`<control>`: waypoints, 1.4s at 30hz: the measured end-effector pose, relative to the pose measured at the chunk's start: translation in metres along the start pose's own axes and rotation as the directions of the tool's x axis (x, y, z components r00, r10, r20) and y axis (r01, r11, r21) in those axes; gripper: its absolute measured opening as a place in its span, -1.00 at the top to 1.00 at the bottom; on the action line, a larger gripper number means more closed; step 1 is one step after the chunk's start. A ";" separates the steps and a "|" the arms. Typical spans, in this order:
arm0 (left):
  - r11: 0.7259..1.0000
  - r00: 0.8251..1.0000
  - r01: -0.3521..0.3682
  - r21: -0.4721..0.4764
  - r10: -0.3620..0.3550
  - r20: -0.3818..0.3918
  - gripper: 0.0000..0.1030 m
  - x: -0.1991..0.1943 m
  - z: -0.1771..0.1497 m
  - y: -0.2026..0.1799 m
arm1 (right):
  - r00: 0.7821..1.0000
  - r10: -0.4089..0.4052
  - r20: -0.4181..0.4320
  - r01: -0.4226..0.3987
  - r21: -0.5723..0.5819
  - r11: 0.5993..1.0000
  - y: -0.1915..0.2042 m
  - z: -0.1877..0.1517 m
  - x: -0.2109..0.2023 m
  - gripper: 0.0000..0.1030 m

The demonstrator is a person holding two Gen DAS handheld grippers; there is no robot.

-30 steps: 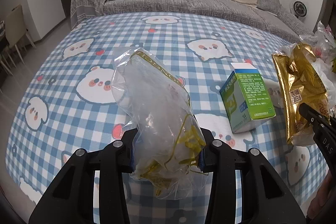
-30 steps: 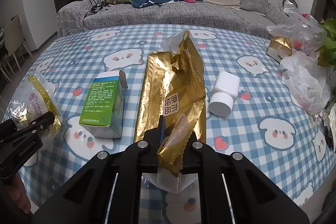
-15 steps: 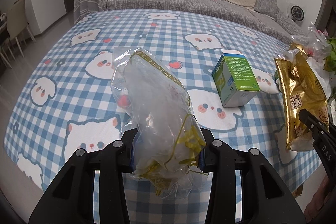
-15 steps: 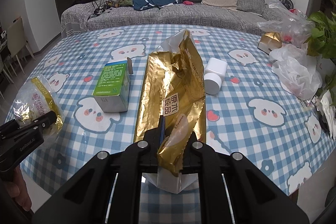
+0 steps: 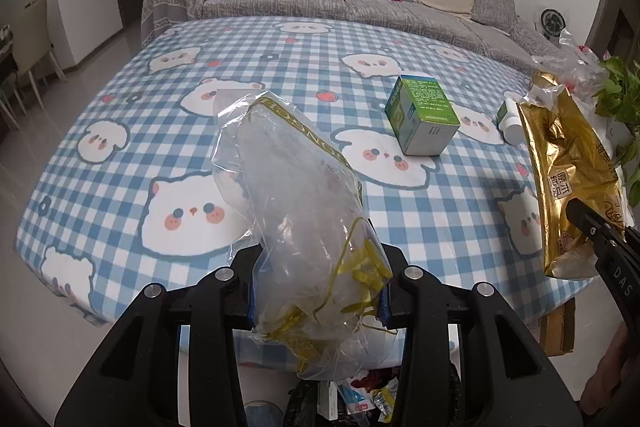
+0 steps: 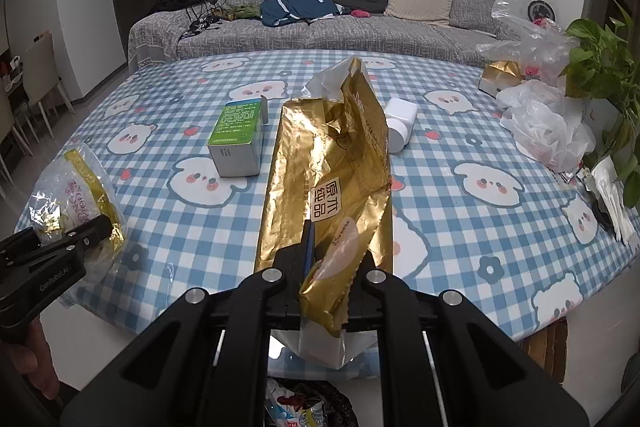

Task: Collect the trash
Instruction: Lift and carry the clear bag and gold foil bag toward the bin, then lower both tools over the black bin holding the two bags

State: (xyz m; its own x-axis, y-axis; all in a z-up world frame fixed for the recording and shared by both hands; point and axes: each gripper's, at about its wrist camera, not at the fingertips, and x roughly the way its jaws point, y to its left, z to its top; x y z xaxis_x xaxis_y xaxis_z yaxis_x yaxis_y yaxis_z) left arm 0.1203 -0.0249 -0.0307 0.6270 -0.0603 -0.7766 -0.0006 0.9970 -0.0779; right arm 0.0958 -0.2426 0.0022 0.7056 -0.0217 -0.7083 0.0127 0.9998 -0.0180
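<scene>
My left gripper is shut on a clear plastic bag with yellow print; it also shows in the right wrist view. My right gripper is shut on a gold foil bag, seen too in the left wrist view. Both are held near the front edge of the table with the blue checked cloth. A green and white carton and a white bottle lie on the table. A bin with trash shows below the edge.
Crumpled plastic bags, a small gold box and a potted plant are at the table's right. A grey sofa with a backpack and clothes is behind. Chairs stand at the left.
Both grippers have pulled back with their bags to the table's front edge. The trash bin below has come into view.
</scene>
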 end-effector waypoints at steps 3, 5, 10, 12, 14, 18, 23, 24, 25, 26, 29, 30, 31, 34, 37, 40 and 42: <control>1.000 1.000 0.006 -0.003 -0.006 0.001 0.23 -0.009 -0.010 0.003 | 1.000 0.002 0.002 -0.002 0.000 1.000 0.001 -0.008 -0.008 0.83; 1.000 1.000 0.011 -0.003 -0.011 0.001 0.23 -0.015 -0.016 0.005 | 1.000 0.003 0.004 -0.003 -0.002 1.000 0.001 -0.013 -0.014 0.83; 1.000 1.000 0.019 -0.007 -0.019 -0.003 0.23 -0.027 -0.032 0.008 | 1.000 0.010 0.008 -0.010 -0.007 1.000 0.005 -0.028 -0.028 0.83; 1.000 1.000 0.020 -0.003 -0.020 0.000 0.23 -0.032 -0.037 0.009 | 1.000 0.014 0.009 -0.013 -0.010 1.000 0.006 -0.034 -0.033 0.83; 1.000 1.000 0.020 0.004 -0.020 0.002 0.23 -0.038 -0.044 0.009 | 1.000 0.018 0.008 -0.018 -0.012 1.000 0.007 -0.041 -0.038 0.83; 1.000 1.000 0.017 0.018 -0.017 0.007 0.23 -0.049 -0.058 0.008 | 1.000 0.025 0.004 -0.025 -0.012 1.000 0.008 -0.056 -0.049 0.83; 0.999 1.000 0.017 0.031 -0.017 0.005 0.23 -0.060 -0.074 0.006 | 1.000 0.030 -0.001 -0.030 -0.008 1.000 0.008 -0.074 -0.060 0.83; 0.999 1.000 0.017 0.035 -0.017 0.005 0.23 -0.061 -0.077 0.005 | 1.000 0.031 -0.004 -0.031 -0.010 0.999 0.009 -0.078 -0.062 0.83; 0.999 1.000 0.015 0.039 -0.015 0.006 0.23 -0.063 -0.080 0.004 | 0.999 0.031 -0.008 -0.031 -0.014 0.999 0.010 -0.082 -0.064 0.83; 0.999 1.000 0.011 0.043 -0.012 0.005 0.23 -0.065 -0.083 0.004 | 0.999 0.031 -0.012 -0.031 -0.016 0.999 0.011 -0.086 -0.064 0.83; 0.999 1.000 0.006 0.047 -0.006 0.005 0.23 -0.070 -0.089 0.006 | 0.999 0.033 -0.027 -0.033 -0.019 0.999 0.013 -0.096 -0.065 0.83; 0.999 1.000 0.002 0.048 -0.002 0.006 0.23 -0.072 -0.092 0.007 | 0.999 0.033 -0.029 -0.033 -0.022 0.999 0.014 -0.099 -0.066 0.83; 0.999 1.000 0.001 0.047 -0.001 0.006 0.23 -0.073 -0.094 0.008 | 0.999 0.035 -0.030 -0.036 -0.022 0.999 0.014 -0.102 -0.068 0.83; 0.999 1.000 -0.008 0.046 0.008 0.005 0.23 -0.077 -0.105 0.014 | 0.999 0.041 -0.032 -0.042 -0.024 0.999 0.017 -0.113 -0.073 0.83; 0.999 1.000 -0.013 0.038 0.013 0.004 0.23 -0.082 -0.117 0.019 | 0.998 0.050 -0.041 -0.051 -0.029 0.998 0.022 -0.124 -0.077 0.83; 1.000 1.000 -0.017 0.025 0.017 -0.002 0.23 -0.084 -0.130 0.026 | 0.997 0.057 -0.050 -0.059 -0.040 0.997 0.029 -0.136 -0.080 0.83; 1.000 1.000 -0.010 0.011 0.010 -0.012 0.23 -0.082 -0.140 0.032 | 0.996 0.059 -0.064 -0.062 -0.051 0.997 0.035 -0.145 -0.079 0.83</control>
State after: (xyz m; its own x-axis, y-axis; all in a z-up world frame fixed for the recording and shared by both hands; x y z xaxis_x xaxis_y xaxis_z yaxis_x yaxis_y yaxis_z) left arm -0.0403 0.0046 -0.0570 0.6177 -0.0510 -0.7847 0.0021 0.9980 -0.0632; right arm -0.0623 -0.2064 -0.0445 0.6583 0.0368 -0.7519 -0.0673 0.9977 -0.0100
